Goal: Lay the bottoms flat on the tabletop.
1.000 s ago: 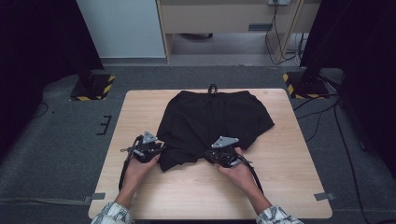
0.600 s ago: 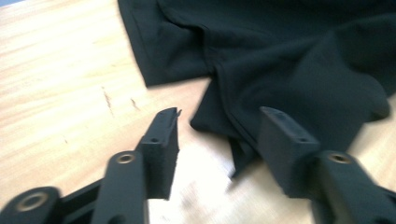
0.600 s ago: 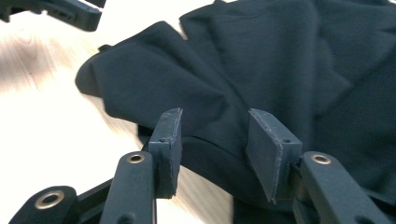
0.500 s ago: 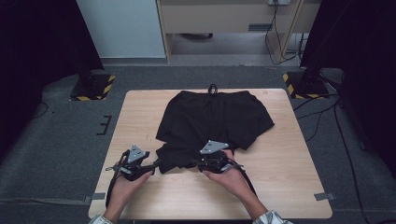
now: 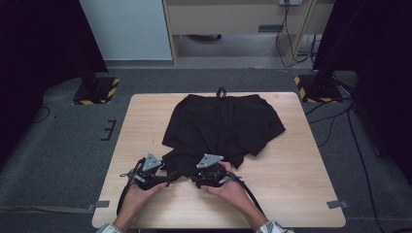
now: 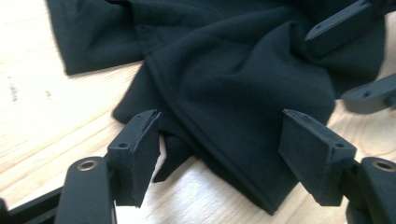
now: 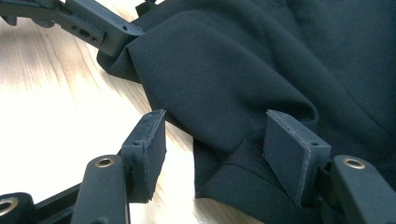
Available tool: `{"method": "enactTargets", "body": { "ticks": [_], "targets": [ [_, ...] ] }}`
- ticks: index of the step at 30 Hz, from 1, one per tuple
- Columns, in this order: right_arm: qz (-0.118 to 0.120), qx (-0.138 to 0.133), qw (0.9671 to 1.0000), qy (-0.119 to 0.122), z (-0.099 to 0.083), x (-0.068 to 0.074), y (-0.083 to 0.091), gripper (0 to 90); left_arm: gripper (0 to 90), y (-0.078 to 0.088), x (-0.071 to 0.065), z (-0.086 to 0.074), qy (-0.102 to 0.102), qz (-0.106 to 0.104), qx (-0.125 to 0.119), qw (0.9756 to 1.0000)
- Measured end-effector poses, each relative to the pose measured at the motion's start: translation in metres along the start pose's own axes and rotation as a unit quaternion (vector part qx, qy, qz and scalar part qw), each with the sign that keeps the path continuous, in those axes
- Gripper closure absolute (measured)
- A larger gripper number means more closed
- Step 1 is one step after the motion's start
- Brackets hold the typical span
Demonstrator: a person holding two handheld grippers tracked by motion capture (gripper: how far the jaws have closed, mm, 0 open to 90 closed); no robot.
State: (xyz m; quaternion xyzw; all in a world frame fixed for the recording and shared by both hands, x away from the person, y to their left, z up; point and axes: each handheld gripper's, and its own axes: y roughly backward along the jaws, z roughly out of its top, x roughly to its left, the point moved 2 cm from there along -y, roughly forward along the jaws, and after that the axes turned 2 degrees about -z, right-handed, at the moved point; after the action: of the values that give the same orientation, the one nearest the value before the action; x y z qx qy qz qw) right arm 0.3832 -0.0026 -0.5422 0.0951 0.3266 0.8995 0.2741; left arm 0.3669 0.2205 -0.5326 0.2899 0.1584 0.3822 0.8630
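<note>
On light wooden table (image 5: 301, 194), near edge: black soft fabric shorts (image 5: 223, 126) lie flat, hem toward us. Left gripper (image 6: 219, 140) and right gripper (image 7: 212, 135) both released, jaws straddling hem. We judge cloth light, limp, bunches easily; pinch thick stitched hem (image 6: 224, 154).

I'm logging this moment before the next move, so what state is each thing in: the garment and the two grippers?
black shorts: lying on the table, mostly flat, near hem bunched and wrinkled.
left gripper: open, jaws wide apart astride the shorts' near hem, not clamping it.
right gripper: open, jaws either side of a hem fold, not closed on it.
</note>
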Motion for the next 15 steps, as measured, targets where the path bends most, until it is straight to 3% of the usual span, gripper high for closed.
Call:
{"method": "enactTargets", "body": {
  "ticks": [5, 8, 9, 10, 11, 12, 15],
  "targets": [
    [-0.007, 0.007, 0.9999, 0.004, -0.0034, 0.0004, -0.0055, 41.7, 29.0, -0.0013, -0.0033, -0.0007, -0.005, -0.006, 0.002, 1.0000],
    [-0.021, 0.006, 0.9997, 0.011, -0.0036, -0.0016, -0.0047, 52.9, 29.4, -0.0027, -0.0019, -0.0021, -0.007, -0.006, 0.006, 0.9999],
    [-0.026, 0.007, 0.9995, 0.016, -0.0038, -0.0035, -0.0036, 63.4, 33.5, -0.0039, -0.0020, -0.0026, -0.011, -0.006, 0.011, 0.9999],
    [-0.030, 0.006, 0.9994, 0.017, -0.0040, -0.0042, -0.0032, 67.4, 36.2, -0.0039, -0.0020, -0.0026, -0.011, -0.006, 0.011, 0.9999],
    [-0.030, 0.006, 0.9994, 0.017, -0.0040, -0.0042, -0.0032, 67.4, 36.2, -0.0049, -0.0026, -0.0029, -0.016, -0.005, 0.016, 0.9997],
    [-0.035, 0.004, 0.9993, 0.017, -0.0047, -0.0066, -0.0028, 74.8, 45.1, -0.0060, -0.0039, -0.0030, -0.023, -0.007, 0.021, 0.9995],
    [-0.037, 0.004, 0.9992, 0.015, -0.0044, -0.0082, -0.0030, 79.9, 52.3, -0.0082, -0.0052, -0.0026, -0.032, -0.008, 0.028, 0.9991]
  ]
}}
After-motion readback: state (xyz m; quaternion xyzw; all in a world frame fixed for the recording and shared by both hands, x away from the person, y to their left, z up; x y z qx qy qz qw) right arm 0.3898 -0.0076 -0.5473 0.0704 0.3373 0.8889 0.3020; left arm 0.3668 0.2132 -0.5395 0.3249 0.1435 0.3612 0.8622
